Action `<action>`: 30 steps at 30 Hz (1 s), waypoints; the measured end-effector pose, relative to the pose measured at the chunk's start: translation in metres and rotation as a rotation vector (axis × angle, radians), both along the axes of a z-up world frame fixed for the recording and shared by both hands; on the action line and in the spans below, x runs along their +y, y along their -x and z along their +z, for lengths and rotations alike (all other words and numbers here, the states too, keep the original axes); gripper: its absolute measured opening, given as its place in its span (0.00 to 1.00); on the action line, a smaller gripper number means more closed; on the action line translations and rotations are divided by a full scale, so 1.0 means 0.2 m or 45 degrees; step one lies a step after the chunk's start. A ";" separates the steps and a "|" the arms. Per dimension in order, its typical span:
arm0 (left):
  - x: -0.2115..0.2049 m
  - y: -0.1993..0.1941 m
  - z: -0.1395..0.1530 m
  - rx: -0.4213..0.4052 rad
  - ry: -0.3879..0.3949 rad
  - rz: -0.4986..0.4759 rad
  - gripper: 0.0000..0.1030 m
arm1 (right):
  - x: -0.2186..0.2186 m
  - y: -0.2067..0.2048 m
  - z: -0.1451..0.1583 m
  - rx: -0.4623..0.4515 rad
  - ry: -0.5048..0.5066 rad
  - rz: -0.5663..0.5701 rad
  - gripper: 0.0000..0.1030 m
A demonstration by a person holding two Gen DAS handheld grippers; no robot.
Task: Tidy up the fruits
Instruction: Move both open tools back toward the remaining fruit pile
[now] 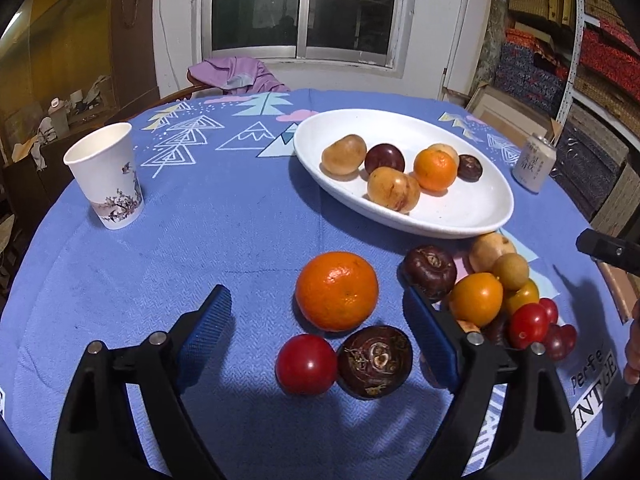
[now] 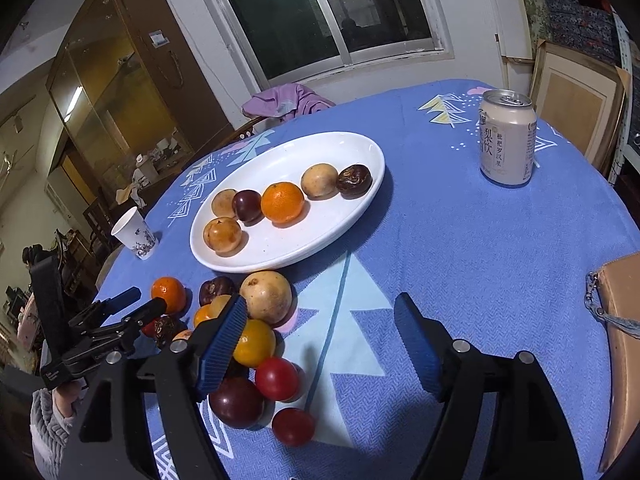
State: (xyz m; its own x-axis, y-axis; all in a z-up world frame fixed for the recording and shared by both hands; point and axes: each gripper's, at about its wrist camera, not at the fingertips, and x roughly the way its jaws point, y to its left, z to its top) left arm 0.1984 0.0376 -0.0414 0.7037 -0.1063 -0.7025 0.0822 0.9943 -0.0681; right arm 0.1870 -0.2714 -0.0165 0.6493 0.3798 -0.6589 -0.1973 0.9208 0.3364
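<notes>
My left gripper (image 1: 316, 296) stands open low over the blue tablecloth. Between its blue pads lie an orange (image 1: 337, 290), a red tomato (image 1: 306, 364) and a dark brown water chestnut (image 1: 374, 362); neither pad presses on them. Just right of its right finger is a pile of loose fruit (image 1: 476, 298). A white oval plate (image 1: 472, 212) behind holds several fruits in a row. In the right wrist view my right gripper (image 2: 322, 304) is open over bare cloth, its left finger (image 2: 224, 336) against the fruit pile (image 2: 266, 296). The left gripper (image 2: 146, 300) shows at the far left.
A paper cup (image 1: 106, 176) stands at the left of the round table, a drink can (image 2: 506, 140) at the back right. A brown pouch (image 2: 624, 340) lies at the right edge. A purple cloth (image 1: 240, 74) hangs on a chair behind the table.
</notes>
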 end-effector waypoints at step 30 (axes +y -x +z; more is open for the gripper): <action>0.06 -0.07 -0.05 0.077 0.037 -0.012 0.55 | 0.01 -0.02 -0.05 0.042 0.021 -0.017 0.86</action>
State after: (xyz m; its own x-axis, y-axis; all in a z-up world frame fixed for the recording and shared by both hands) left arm 0.2130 0.0491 -0.0505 0.6590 -0.1340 -0.7401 0.0866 0.9910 -0.1024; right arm 0.1914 -0.2685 -0.0264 0.6321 0.3604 -0.6860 -0.1742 0.9287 0.3274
